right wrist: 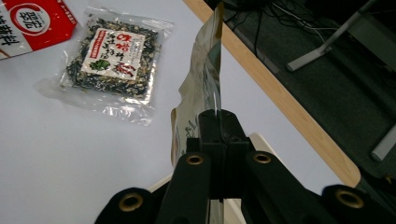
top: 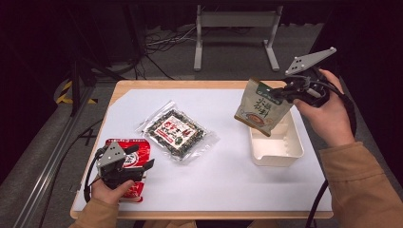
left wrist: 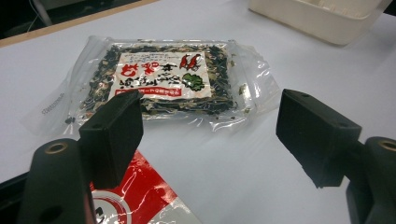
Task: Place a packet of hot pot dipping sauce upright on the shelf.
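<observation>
In the right gripper view, the right gripper (right wrist: 218,122) is seen with its fingers clenched on the edge of the beige pouch (right wrist: 201,79), edge-on. In the high view the pouch's printed face (top: 259,108) is shown, held tilted in the air above the white tray (top: 278,154), near the table's far right edge (top: 190,84). The left gripper (left wrist: 208,135) is held low, fingers released, over the red packet (left wrist: 140,196), with bare white table between it and the clear seaweed bag (left wrist: 161,79).

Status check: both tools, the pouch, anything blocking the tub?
Right tool shut on beige pouch, held above white tub. Left tool open over red packet. Tub unobstructed.
</observation>
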{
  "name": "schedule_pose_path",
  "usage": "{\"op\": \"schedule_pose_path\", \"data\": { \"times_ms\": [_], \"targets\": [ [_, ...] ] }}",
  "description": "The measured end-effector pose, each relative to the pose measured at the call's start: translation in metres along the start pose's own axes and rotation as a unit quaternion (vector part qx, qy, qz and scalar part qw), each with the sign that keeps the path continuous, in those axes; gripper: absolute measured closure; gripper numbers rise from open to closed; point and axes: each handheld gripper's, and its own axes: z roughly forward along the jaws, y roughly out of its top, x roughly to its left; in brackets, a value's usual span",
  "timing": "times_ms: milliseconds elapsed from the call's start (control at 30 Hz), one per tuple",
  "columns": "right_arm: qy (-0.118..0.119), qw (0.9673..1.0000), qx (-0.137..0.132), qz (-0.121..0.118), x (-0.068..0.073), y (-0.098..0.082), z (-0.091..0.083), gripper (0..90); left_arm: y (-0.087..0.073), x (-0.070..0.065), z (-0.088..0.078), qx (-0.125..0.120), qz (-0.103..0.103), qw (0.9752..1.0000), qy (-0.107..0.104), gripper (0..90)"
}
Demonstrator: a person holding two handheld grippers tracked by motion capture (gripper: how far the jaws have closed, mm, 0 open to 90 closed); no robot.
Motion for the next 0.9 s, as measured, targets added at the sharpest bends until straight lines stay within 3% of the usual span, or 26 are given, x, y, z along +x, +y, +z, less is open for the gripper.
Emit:
{"op": "schedule_pose_path", "data": {
  "times_ms": [367,633,900],
  "targets": [
    [-0.035,0.9993,-0.003,-0.010,-0.022,-0.008,0.000,90.0,-0.001,0.001,-0.001,-0.001,-0.003,1.0000,0.001,23.5],
    [-0.060,0.9977,-0.006,-0.032,-0.036,-0.013,0.002,90.0,-0.001,0.001,-0.001,0.000,0.000,1.0000,0.004,23.5],
    [-0.071,0.9967,-0.008,-0.040,-0.053,-0.018,0.008,90.0,-0.006,0.001,-0.009,0.002,-0.006,0.9999,0.013,23.5]
  ]
}}
